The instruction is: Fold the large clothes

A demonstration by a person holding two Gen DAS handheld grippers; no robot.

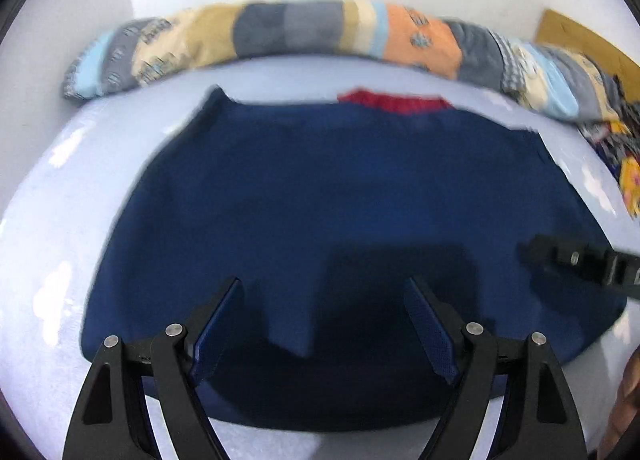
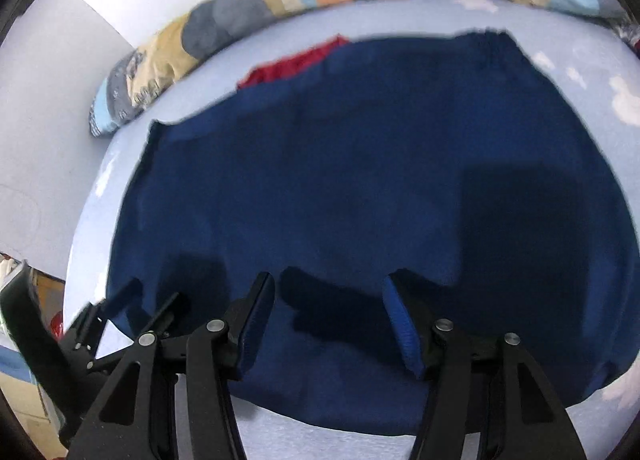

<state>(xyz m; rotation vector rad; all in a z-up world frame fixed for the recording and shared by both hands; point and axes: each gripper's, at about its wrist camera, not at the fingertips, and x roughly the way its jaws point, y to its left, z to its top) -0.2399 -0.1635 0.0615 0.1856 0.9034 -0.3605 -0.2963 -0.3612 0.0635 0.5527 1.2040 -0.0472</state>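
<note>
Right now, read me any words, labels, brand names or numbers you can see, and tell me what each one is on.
No text is readable in either view.
Patchwork quilt: small printed motifs only, blurred, no letters made out.
Navy garment: no label or print showing.
Red cloth: nothing legible.

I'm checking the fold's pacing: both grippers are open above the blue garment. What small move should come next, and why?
Probably lower both grippers to the near hem and close on it. The blue garment lies flat on the bed, and the left gripper and right gripper are open, holding nothing, so nothing can be folded until the cloth is gripped.
</note>
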